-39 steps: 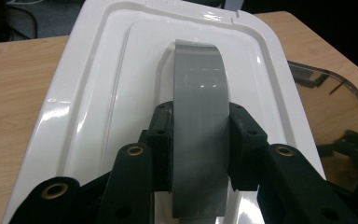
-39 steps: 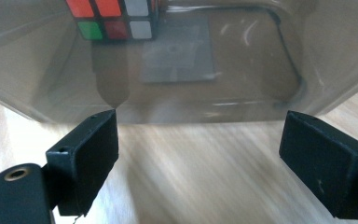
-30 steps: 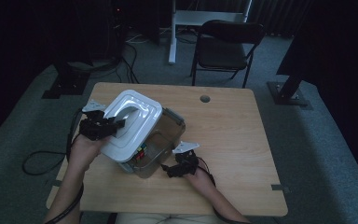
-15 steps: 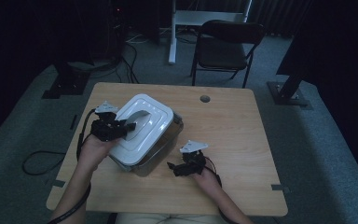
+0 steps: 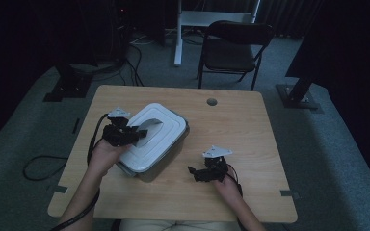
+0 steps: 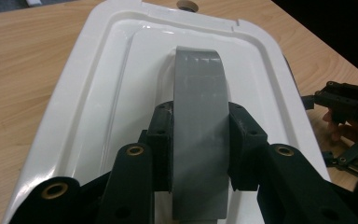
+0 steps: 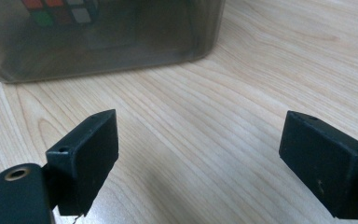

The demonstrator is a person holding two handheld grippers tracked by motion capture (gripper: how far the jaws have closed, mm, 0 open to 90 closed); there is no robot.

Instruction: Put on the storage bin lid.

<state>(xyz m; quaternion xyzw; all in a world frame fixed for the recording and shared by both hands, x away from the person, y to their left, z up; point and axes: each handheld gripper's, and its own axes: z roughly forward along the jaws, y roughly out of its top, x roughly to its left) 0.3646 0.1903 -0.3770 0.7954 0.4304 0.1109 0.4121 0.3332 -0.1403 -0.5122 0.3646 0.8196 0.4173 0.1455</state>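
A smoky see-through box (image 5: 169, 155) stands on the wooden table (image 5: 250, 130), left of centre, with its white lid (image 5: 160, 134) lying on top. A loop of grey tape (image 5: 150, 123) on the lid serves as a handle. My left gripper (image 5: 136, 134) is shut on that grey tape handle (image 6: 199, 84) over the white lid (image 6: 98, 93). My right gripper (image 5: 195, 173) rests low on the table to the right of the box, open, with bare wood between its jaws (image 7: 200, 154). Through the box wall (image 7: 121, 42) a colour cube (image 7: 58, 11) shows inside.
A round cable hole (image 5: 212, 102) lies near the table's far edge. A black folding chair (image 5: 236, 43) stands behind the table. The left gripper's cable (image 5: 92, 144) trails off the left edge. Bare wood stretches across the right half.
The lid, held tilted above the box a second ago, has come down and now lies flat on it. My right gripper has drawn back to the right, away from the box.
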